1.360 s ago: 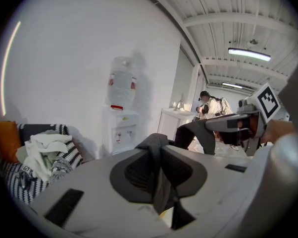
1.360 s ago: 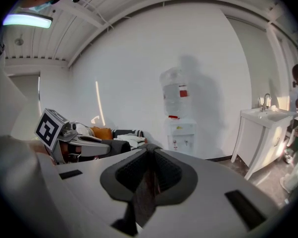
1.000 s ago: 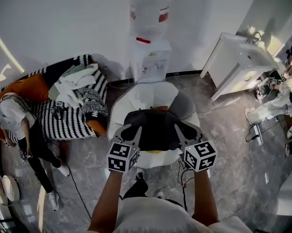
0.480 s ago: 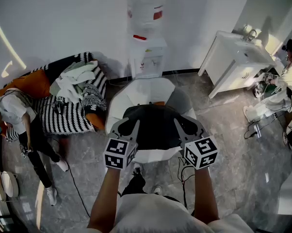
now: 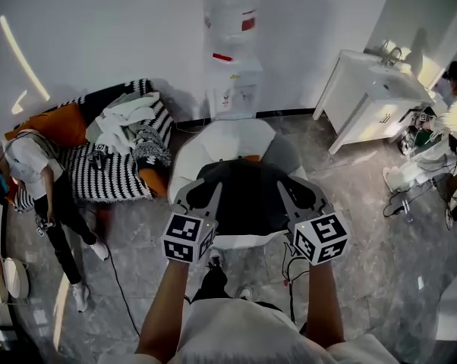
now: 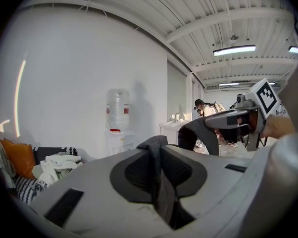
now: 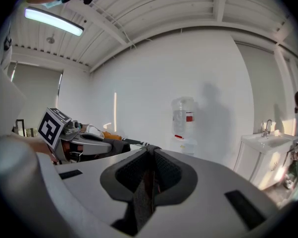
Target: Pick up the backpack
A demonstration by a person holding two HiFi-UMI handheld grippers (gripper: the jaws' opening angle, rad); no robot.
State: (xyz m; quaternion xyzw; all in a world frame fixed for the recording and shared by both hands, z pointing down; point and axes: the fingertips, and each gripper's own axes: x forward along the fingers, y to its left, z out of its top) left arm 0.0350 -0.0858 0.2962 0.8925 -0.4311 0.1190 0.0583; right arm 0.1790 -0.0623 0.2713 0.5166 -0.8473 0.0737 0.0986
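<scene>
The black backpack point(image 5: 247, 199) hangs between my two grippers, above a white round seat point(image 5: 221, 142). My left gripper point(image 5: 202, 193) is shut on a dark strap point(image 6: 163, 182) at the pack's left side. That strap runs up between the grey pads point(image 6: 134, 170) in the left gripper view. At the pack's right side, my right gripper point(image 5: 297, 192) is shut on another strap point(image 7: 144, 195). Each gripper view shows the other gripper: the right gripper point(image 6: 238, 120) and the left gripper point(image 7: 82, 143), each holding black fabric.
A water dispenser point(image 5: 232, 89) stands at the wall behind the seat. A striped sofa point(image 5: 111, 184) with clothes and orange cushions is at the left, a person point(image 5: 31, 177) beside it. A white sink cabinet point(image 5: 373, 97) and another person point(image 5: 449, 123) are at the right. Cables point(image 5: 289, 268) lie on the floor.
Both grippers have come up and slightly toward me with the backpack between them. The person at the left has shifted a little.
</scene>
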